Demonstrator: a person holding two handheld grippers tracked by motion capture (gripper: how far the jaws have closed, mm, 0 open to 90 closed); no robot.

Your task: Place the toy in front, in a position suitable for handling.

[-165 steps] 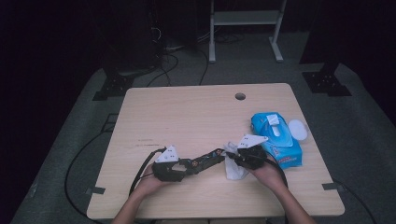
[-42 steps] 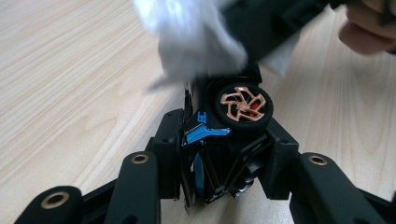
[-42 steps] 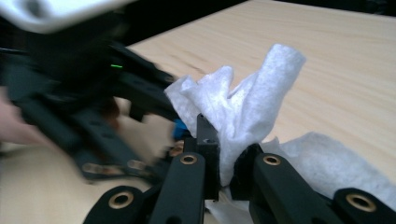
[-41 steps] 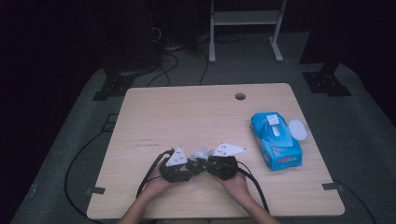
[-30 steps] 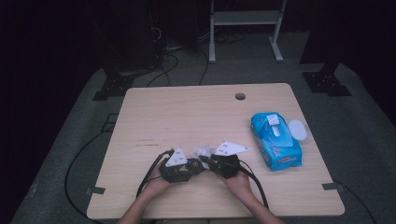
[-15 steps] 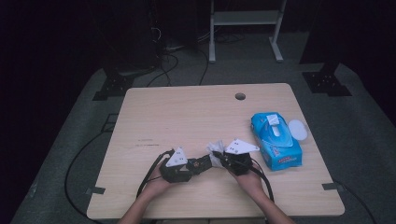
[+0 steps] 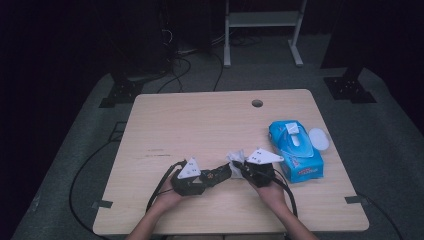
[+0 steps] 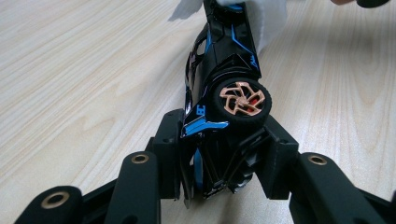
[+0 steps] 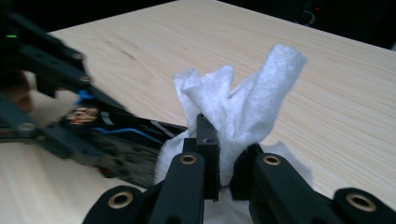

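Just left of the blue wet-wipe pack, left gripper is clamping black blue-striped toy car while right gripper, pinching crumpled white wipe, should be rubbing gently.

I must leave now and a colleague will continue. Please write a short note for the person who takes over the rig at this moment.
Left gripper: shut on the black toy car with blue stripes and copper-coloured wheels, gripped at one end, held low over the light wooden table.
Right gripper: shut on a crumpled white wipe, pressed against the car's far end.
Nearby: the blue soft pack of wipes lies at the table's right edge, its white lid open.
Done: wipe taken out, car picked up, wiping in progress.
Left: probably finish wiping the car, set it down, put the wipe aside.
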